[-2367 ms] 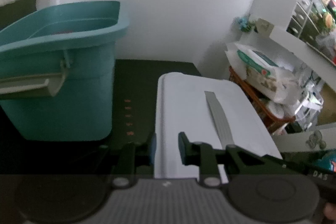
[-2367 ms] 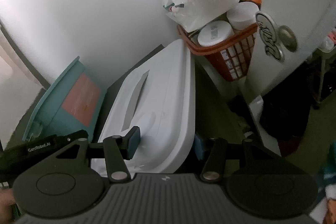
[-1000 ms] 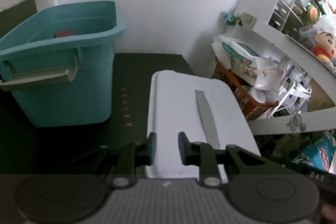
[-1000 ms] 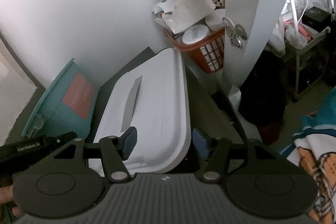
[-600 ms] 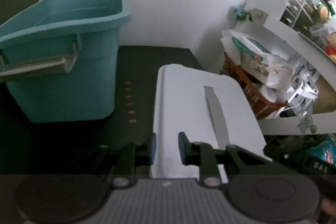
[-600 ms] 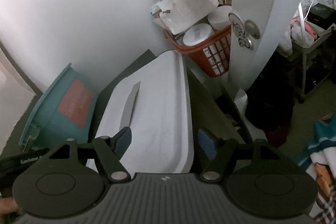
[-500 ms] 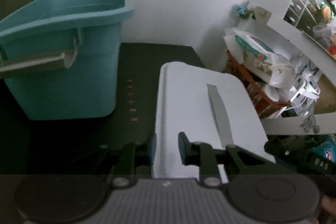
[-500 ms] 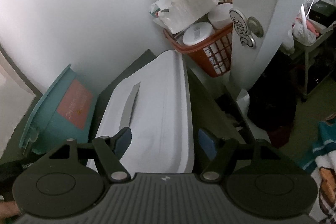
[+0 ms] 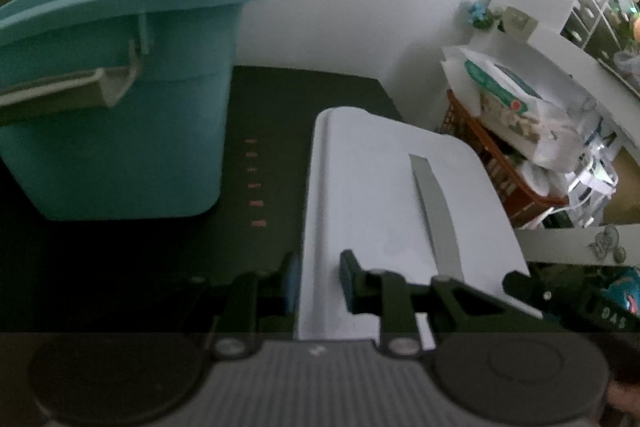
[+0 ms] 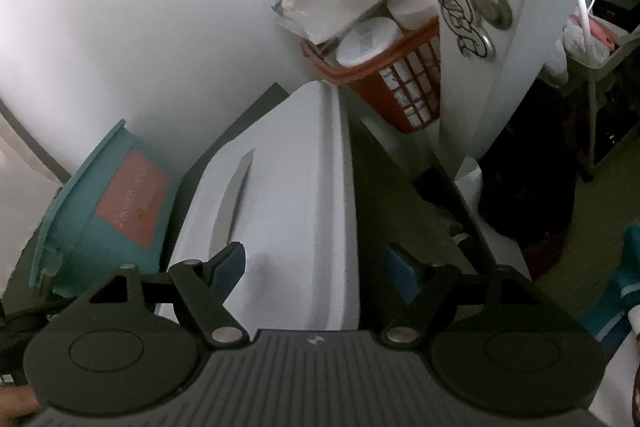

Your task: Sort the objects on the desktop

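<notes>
A white lid (image 9: 380,195) with a grey handle strip (image 9: 434,207) lies on the dark desk. My left gripper (image 9: 316,281) has its jaws narrowly apart on either side of the lid's left near edge. My right gripper (image 10: 314,267) is open, its jaws wide apart across the lid's (image 10: 288,195) right near edge. A teal bin (image 9: 116,95) stands at the left; in the right wrist view (image 10: 104,211) a pink flat item (image 10: 134,197) shows inside it.
An orange basket (image 10: 394,75) with white packages and jars stands past the desk's right edge; it also shows in the left wrist view (image 9: 496,167). A white door with a round knob (image 10: 492,7) is at the right. White wall behind.
The right gripper's jaws have opened wider around the lid's right edge. The left gripper has shifted slightly closer and stays at the lid's left edge.
</notes>
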{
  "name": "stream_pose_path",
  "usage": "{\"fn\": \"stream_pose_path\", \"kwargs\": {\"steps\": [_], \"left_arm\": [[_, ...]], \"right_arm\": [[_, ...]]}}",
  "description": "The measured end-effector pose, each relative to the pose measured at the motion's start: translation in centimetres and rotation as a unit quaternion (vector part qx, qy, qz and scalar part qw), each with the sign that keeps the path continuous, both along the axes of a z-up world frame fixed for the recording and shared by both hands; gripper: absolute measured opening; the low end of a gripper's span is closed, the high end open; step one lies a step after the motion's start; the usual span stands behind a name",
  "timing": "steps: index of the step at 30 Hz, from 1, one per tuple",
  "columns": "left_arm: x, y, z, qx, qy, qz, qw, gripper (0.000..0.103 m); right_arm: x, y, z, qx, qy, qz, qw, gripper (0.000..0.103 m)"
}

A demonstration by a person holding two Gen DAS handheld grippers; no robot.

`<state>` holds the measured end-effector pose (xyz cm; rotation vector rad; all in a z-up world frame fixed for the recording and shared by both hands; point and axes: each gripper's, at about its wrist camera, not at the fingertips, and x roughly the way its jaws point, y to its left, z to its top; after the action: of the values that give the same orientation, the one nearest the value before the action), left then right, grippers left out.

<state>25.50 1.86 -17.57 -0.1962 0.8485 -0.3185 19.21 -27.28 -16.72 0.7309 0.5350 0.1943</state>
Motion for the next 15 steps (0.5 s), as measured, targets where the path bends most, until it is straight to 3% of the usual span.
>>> {"fn": "stream_pose_path", "kwargs": {"steps": [12, 15], "left_arm": [[0.22, -0.23, -0.21, -0.006, -0.001, -0.003, 1.0, 0.026], [0.12, -0.46, -0.24, -0.004, 0.0, -0.008, 1.0, 0.026]], "right_arm": [[0.35, 0.02, -0.13, 0.011, -0.001, 0.007, 1.0, 0.079], [0.32, 0.13, 0.05, 0.011, -0.004, 0.013, 1.0, 0.071]]}}
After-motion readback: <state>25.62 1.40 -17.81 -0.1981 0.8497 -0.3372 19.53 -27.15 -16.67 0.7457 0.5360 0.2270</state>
